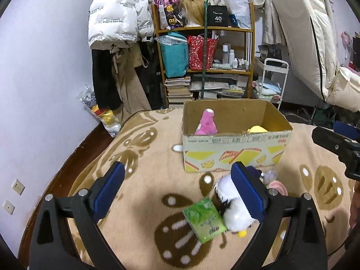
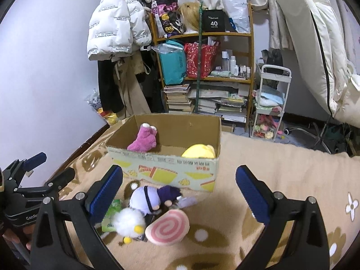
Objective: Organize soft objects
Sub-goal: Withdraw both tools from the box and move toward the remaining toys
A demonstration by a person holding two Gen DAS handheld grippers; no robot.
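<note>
**Both grippers spread, toys lying loose ahead of box**

While the cardboard box (image 2: pixel 171 171) is sitting on the beige blanket (image 2: pixel 281 180) holding a pink plush (image 2: pixel 144 140) and a yellow plush (image 2: pixel 199 151), the left gripper (image 1: pixel 177 191) is hovering with jaws wide, nothing between the pads. The green packet (image 1: pixel 203 221) is lying below the gap; the white duck plush (image 1: pixel 234 213) is probably partly behind the right-hand finger. The right gripper (image 2: pixel 180 191) is also gaping empty, with the purple plush (image 2: pixel 148 199) and pink swirl cushion (image 2: pixel 167 229) lying between its fingers, untouched.
</note>
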